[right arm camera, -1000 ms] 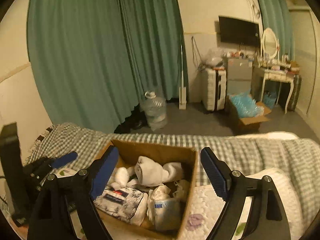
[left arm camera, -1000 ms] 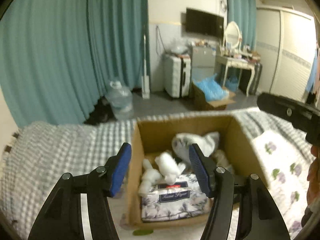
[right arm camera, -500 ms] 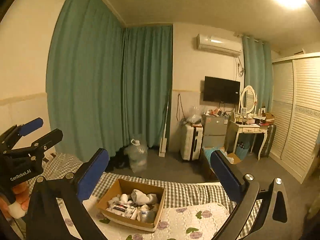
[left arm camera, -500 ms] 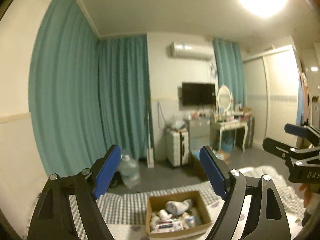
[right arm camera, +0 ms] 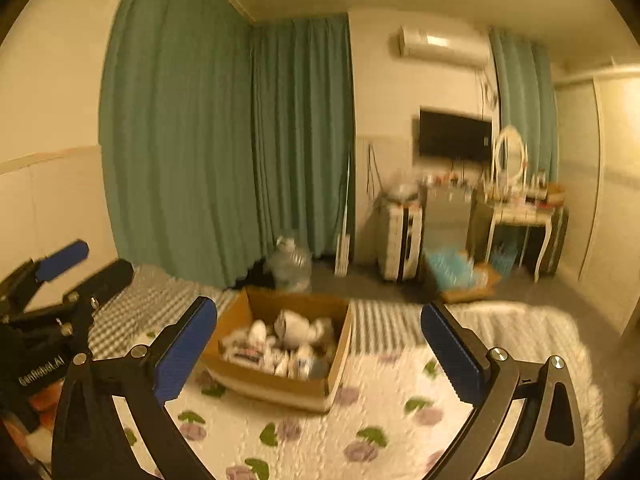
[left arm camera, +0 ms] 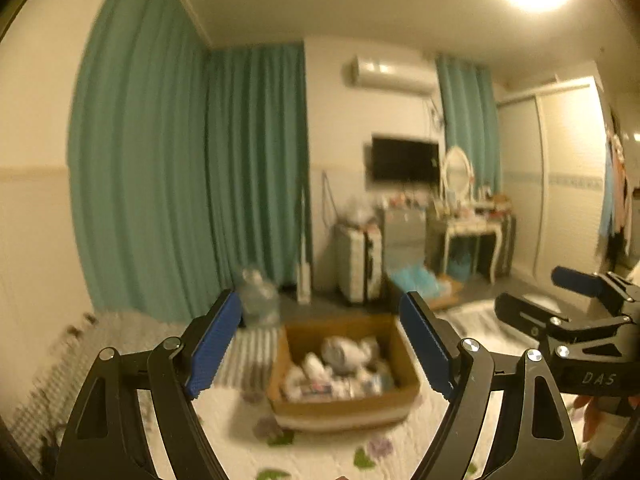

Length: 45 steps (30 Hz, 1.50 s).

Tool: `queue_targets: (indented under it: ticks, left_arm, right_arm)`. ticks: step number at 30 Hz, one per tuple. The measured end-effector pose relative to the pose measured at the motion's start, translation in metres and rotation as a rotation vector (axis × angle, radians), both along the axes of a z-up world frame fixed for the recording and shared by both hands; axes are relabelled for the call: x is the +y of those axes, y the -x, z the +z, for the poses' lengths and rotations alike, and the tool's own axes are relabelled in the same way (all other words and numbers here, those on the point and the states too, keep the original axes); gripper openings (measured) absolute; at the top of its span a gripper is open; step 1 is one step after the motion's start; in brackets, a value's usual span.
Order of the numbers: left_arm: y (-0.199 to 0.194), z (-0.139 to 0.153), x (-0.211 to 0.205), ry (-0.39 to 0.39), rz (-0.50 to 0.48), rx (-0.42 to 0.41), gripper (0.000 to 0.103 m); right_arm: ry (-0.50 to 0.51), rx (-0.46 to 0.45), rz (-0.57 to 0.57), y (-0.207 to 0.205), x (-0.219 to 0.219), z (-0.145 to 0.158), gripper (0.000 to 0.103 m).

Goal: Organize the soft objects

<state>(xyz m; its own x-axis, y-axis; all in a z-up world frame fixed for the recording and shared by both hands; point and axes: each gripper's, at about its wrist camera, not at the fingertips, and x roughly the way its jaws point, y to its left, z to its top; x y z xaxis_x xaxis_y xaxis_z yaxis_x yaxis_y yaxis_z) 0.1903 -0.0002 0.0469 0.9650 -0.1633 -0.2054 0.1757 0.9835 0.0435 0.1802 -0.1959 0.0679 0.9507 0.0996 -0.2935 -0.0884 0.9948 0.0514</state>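
A cardboard box point(left arm camera: 406, 364) sits on the bed, filled with white soft items point(left arm camera: 344, 354) and tissue packs; it also shows in the right wrist view point(right arm camera: 338, 360), with its white soft items point(right arm camera: 296, 326). My left gripper point(left arm camera: 322, 344) is open and empty, held back from the box and above the bed. My right gripper point(right arm camera: 320, 350) is open and empty, also well back from the box. Each gripper shows at the edge of the other's view: the right one point(left arm camera: 576, 300) and the left one point(right arm camera: 60, 264).
The bed has a white flowered quilt point(right arm camera: 360, 432) over a grey checked sheet point(right arm camera: 160, 300). Beyond it are teal curtains point(left arm camera: 240, 168), a water jug point(left arm camera: 258, 294), a suitcase point(left arm camera: 358, 266), a box on the floor point(left arm camera: 424, 284) and a dressing table point(left arm camera: 472, 228).
Both grippers drew far back and up from the box a second ago. Since half a second ago they have tipped down and come somewhat closer. Both stay open.
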Motion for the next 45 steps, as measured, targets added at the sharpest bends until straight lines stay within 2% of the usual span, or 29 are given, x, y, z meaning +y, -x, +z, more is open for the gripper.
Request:
queue_targets:
  ticks: [4,7,17,22,32,45]
  left_arm:
    - [-0.021,-0.035,-0.005,-0.019,0.018,0.074,0.083]
    - [-0.02,-0.046,-0.007,-0.036,0.041,0.086,0.083]
    - [-0.024,-0.054,0.004,0.015,0.031,0.16,0.083]
    - [-0.027,-0.058,0.004,0.006,0.028,0.171,0.083]
    - [-0.029,-0.062,0.011,0.021,0.038,0.177,0.083]
    - [-0.025,-0.059,0.005,-0.013,0.033,0.15,0.083]
  right_arm:
    - [0.009,0.087,-0.003,-0.029,-0.002,-0.04,0.103]
    - [-0.013,0.13,0.001,-0.037,-0.003,-0.052,0.103]
    - [0.021,0.128,-0.004,-0.037,0.002,-0.054,0.103]
    - [0.035,0.121,0.007,-0.035,0.009,-0.053,0.103]
    - [0.033,0.136,0.008,-0.038,0.01,-0.058,0.103]
    - [0.017,0.135,0.018,-0.038,0.009,-0.058,0.103]
